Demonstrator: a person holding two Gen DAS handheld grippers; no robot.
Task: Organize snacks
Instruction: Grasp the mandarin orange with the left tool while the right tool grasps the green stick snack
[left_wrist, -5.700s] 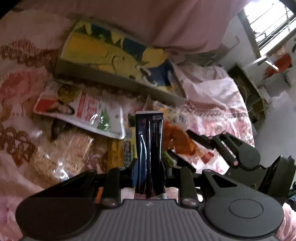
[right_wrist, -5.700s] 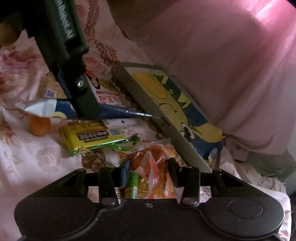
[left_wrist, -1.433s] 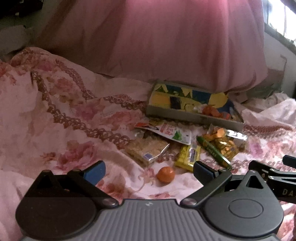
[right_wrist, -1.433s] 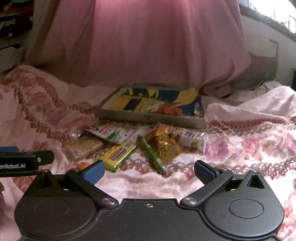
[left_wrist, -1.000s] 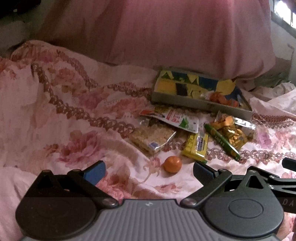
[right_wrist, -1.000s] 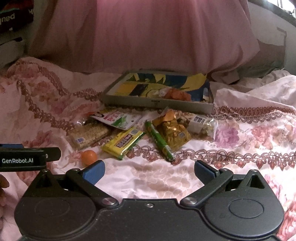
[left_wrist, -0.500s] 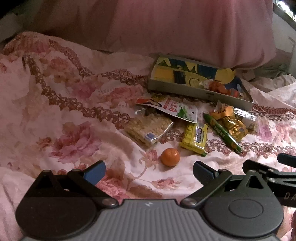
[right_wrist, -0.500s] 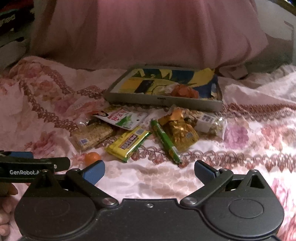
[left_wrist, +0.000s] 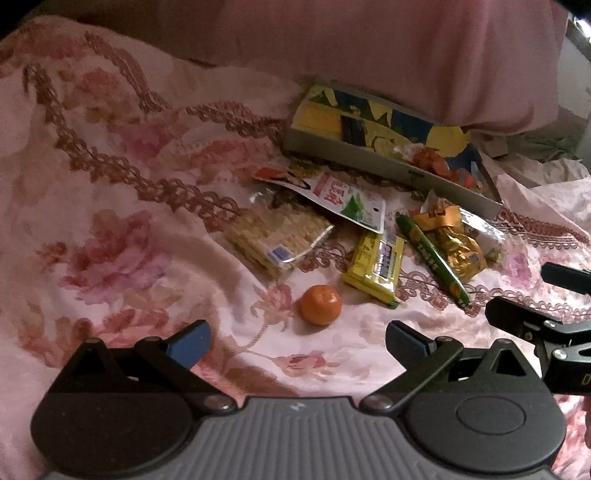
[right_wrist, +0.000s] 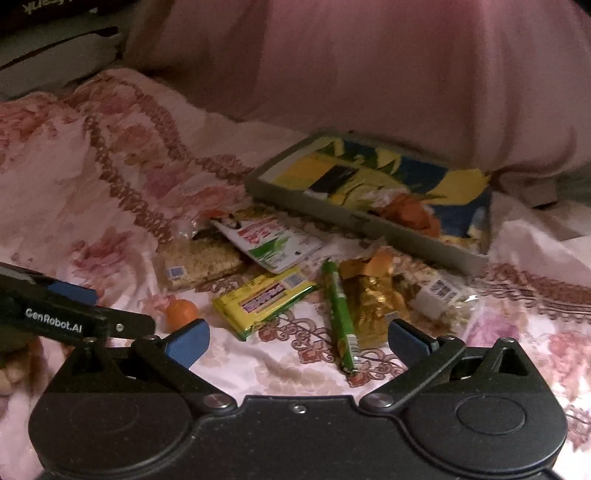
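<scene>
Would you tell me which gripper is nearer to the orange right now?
The left. The left gripper hangs open right behind the orange, which sits just ahead of its gap. The right gripper is open too, aimed at the green stick, with the orange off to its left.

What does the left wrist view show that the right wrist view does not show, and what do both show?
Only the left wrist view: the right gripper entering at its right edge, and the left gripper's own open jaws.

Only the right wrist view: the left gripper's side marked GenRobot.AI, fingertips of a hand beneath it, and the right gripper's own open jaws.

Both: the tray, orange, yellow bar, green stick, crackers.
</scene>
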